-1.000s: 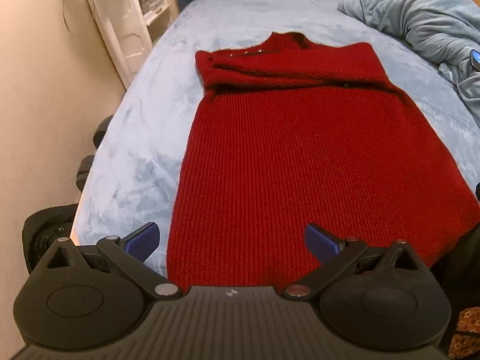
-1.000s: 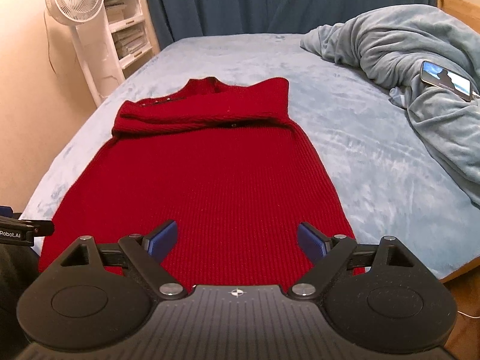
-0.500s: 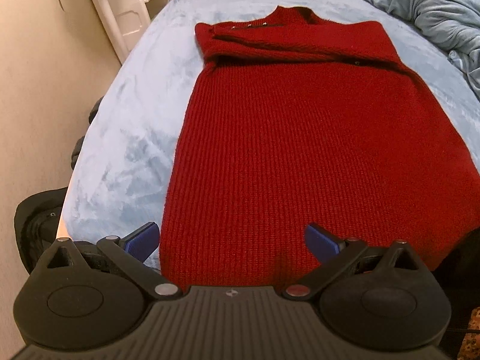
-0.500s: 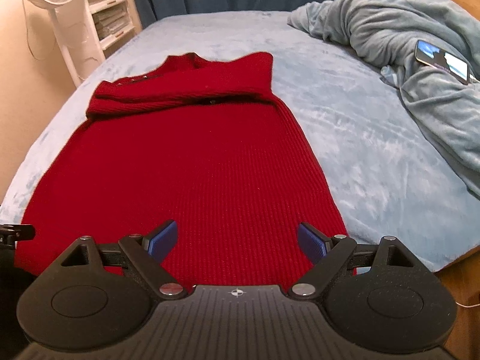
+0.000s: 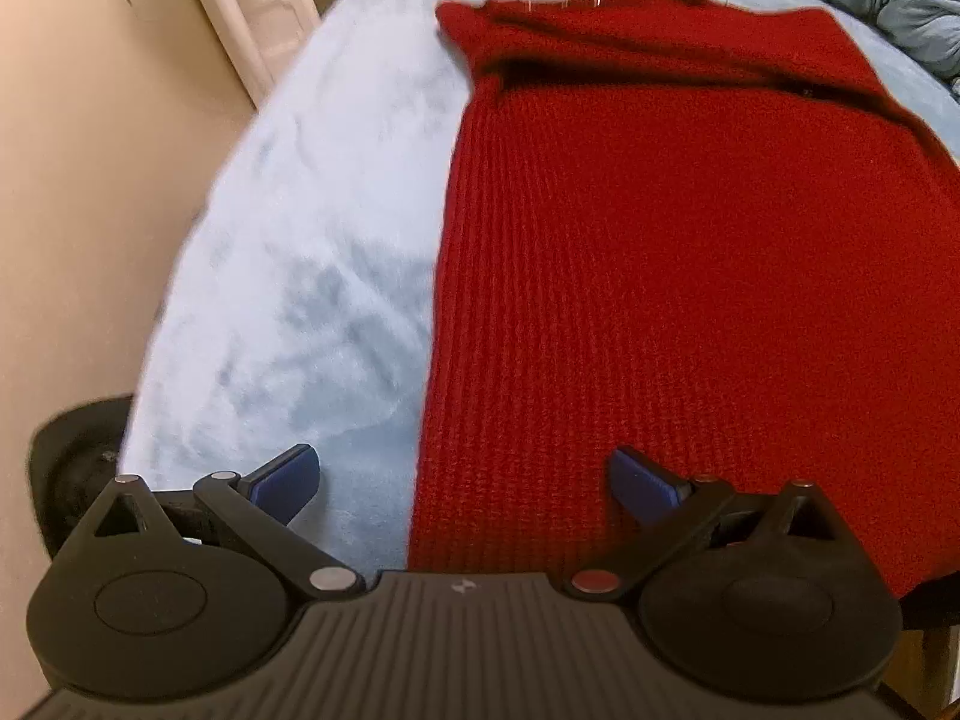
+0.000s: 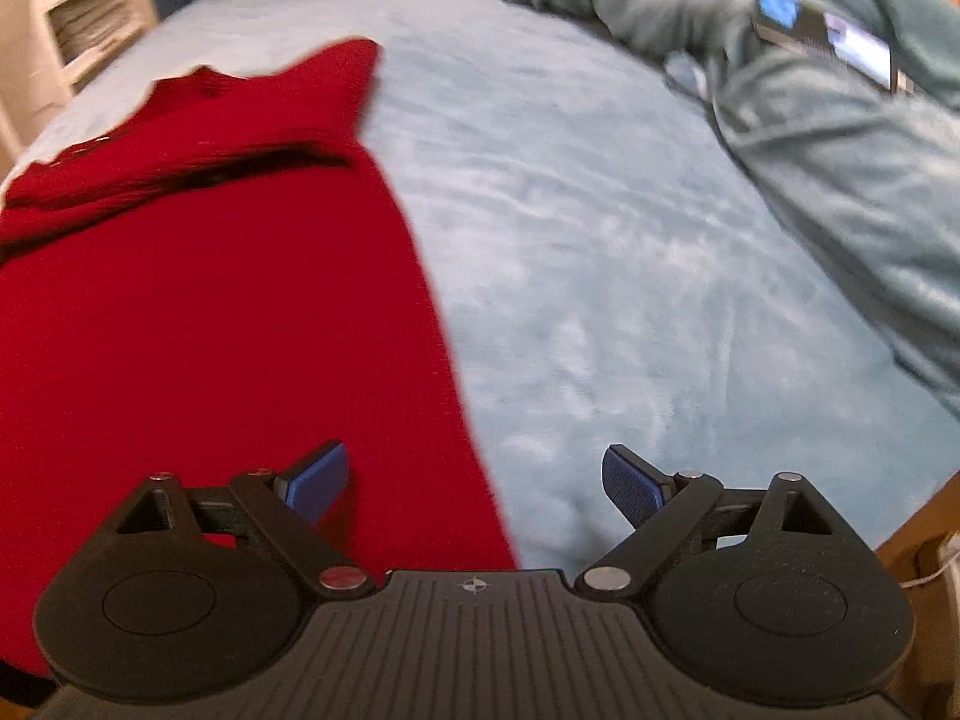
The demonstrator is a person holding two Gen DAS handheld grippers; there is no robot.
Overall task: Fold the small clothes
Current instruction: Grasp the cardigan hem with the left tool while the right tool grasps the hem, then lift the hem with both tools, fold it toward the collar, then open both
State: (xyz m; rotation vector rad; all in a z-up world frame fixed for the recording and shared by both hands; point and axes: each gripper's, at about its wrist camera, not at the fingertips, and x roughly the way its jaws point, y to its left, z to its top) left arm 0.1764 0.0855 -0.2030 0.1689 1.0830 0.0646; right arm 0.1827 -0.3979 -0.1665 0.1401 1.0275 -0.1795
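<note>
A red knit sweater (image 5: 660,240) lies flat on the pale blue bed (image 5: 312,252), collar at the far end, sleeves folded across the chest. It also shows in the right wrist view (image 6: 210,312). My left gripper (image 5: 465,483) is open and empty, low over the sweater's near left hem corner, its jaws straddling the left edge. My right gripper (image 6: 474,483) is open and empty, low over the near right hem corner, its jaws straddling the right edge.
A rumpled grey-blue blanket (image 6: 810,138) lies on the bed's right side with a phone (image 6: 840,42) on it. White shelves (image 5: 258,6) stand by the beige wall at far left. The bed's wooden frame (image 6: 924,516) shows at the right.
Both grippers have moved down and forward toward the sweater's near hem, the left toward the left corner, the right toward the right corner. Both stay open.
</note>
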